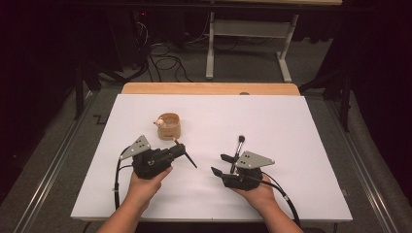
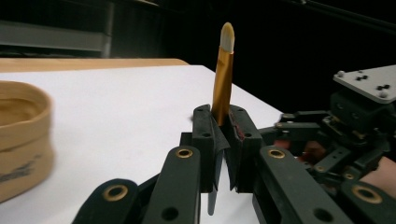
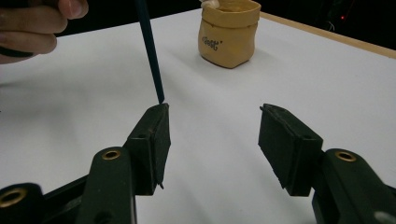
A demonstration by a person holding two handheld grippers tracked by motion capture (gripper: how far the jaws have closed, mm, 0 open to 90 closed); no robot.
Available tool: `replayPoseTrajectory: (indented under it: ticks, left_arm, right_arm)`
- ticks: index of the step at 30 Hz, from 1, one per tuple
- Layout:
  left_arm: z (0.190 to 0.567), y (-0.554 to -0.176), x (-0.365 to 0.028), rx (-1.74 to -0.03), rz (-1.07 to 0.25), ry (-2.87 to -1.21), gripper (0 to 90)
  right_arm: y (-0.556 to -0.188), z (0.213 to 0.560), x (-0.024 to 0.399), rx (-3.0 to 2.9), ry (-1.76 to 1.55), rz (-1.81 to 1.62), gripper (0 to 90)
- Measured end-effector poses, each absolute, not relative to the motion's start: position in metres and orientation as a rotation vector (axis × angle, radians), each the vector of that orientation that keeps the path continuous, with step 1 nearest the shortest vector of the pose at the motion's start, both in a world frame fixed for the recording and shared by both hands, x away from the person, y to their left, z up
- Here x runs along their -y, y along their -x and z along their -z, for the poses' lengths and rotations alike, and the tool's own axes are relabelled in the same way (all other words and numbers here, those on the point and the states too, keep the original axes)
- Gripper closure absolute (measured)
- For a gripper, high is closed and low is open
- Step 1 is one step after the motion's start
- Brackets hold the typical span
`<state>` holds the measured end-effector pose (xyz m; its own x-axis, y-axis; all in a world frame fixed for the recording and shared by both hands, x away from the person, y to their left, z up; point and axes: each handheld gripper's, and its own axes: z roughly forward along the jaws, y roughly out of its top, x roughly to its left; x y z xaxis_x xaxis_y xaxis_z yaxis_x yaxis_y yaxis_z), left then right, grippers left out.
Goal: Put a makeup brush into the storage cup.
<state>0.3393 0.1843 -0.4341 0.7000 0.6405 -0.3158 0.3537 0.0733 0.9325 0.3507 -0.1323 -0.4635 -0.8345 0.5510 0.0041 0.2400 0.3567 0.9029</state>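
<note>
My left gripper [image 1: 180,151] pinches a makeup brush [image 2: 223,70] near the tan pouch [image 1: 169,125] on the bench [image 1: 291,126]; my right gripper [image 1: 219,165] has spread, empty jaws.

White table top [image 1: 301,145], tan pouch [image 1: 169,126] standing on it, black brush [image 1: 239,148] lying there

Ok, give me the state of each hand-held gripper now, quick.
Left hand-held gripper: shut on a makeup brush, clamped at its gold ferrule.
Right hand-held gripper: open, nothing between its jaws.
</note>
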Motion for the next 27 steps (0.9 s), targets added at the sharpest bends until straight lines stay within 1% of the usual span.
replayPoseTrajectory:
  ticks: [3,6,14,17,24,27]
  left_arm:
    - [0.435,-0.339,-0.188,-0.864,-0.294,-1.543,83.1]
    - [0.438,-0.338,-0.184,-0.861,-0.329,-1.588,83.1]
    - [0.437,-0.337,-0.185,-0.877,-0.373,-1.606,83.0]
    - [0.437,-0.338,-0.187,-0.883,-0.378,-1.603,83.1]
    - [0.437,-0.338,-0.188,-0.883,-0.370,-1.599,83.0]
    - [0.437,-0.338,-0.190,-0.888,-0.374,-1.597,83.0]
  right_arm:
    - [-0.351,0.463,0.133,-2.322,-0.690,-1.467,44.6]
    - [-0.352,0.463,0.135,-2.315,-0.694,-1.470,43.9]
    - [-0.356,0.460,0.148,-2.289,-0.736,-1.477,38.9]
    - [-0.357,0.458,0.155,-2.276,-0.761,-1.481,34.7]
    - [-0.358,0.454,0.167,-2.246,-0.795,-1.503,17.8]
    - [-0.360,0.453,0.173,-2.233,-0.829,-1.506,12.6]
